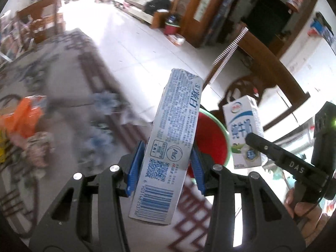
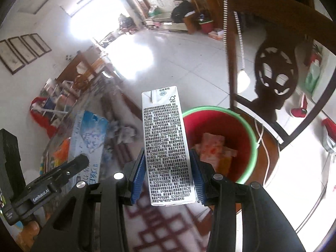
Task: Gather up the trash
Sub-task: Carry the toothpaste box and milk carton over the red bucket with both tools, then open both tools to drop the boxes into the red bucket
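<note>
While both cartons are carried above the patterned tablecloth (image 2: 168,226), the coming move is judged to turn on where the red plastic bucket with the green rim (image 2: 251,134) lies from each set of fingers. In the right wrist view the bucket is seen ahead and to the right of the right gripper (image 2: 168,169), with its open mouth just beyond the held carton; in the left wrist view only a part of the bucket (image 1: 212,145) is visible, behind and to the right of the left gripper (image 1: 167,164). The right hand is therefore judged to be the nearer of the two.

A white rectangular milk carton printed with black text (image 2: 167,147) is pinched between the blue pads of the right gripper, its long axis running along the fingers and away from the camera. A long pale-blue cardboard toothpaste box bearing a barcode (image 1: 168,142) is clamped in the same way by the left gripper, its far end tilted slightly rightward, toward the bucket.

Pink and yellow wrappers (image 2: 212,149) are seen already lying in the bucket. Much remains hard to make out: the table surface is smeared by blur, the crumpled items on it cannot be identified, and the near wall of the bucket is hidden behind the carton and fingers.
</note>
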### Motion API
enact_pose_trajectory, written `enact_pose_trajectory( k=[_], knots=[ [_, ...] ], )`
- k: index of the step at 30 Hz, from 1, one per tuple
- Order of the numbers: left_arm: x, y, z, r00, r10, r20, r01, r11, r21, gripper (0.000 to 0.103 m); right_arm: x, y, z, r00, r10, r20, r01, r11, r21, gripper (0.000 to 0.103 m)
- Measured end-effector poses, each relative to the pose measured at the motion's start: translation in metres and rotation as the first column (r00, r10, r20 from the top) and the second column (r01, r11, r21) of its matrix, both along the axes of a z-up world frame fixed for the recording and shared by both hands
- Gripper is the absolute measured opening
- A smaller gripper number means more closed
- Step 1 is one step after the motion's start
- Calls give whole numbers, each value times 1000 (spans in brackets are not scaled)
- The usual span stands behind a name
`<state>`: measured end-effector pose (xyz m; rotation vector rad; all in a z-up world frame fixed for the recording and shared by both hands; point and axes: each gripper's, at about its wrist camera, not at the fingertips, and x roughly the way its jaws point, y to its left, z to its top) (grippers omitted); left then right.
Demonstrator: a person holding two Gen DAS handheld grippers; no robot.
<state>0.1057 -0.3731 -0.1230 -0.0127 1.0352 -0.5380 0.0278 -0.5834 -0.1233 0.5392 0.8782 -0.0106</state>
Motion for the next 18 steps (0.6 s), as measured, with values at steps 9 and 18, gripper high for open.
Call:
enact_pose_trajectory(
  k=[9, 18],
  knots=[
    [1, -27, -1, 999, -33, 40, 32, 999, 27, 72, 4, -30, -1, 998, -67, 11, 67, 998, -16, 58],
    [-3, 29, 9, 996, 78, 40, -79, 997, 16, 79, 6, -18, -14, 998, -52, -36, 53, 998, 32, 63]
  ],
)
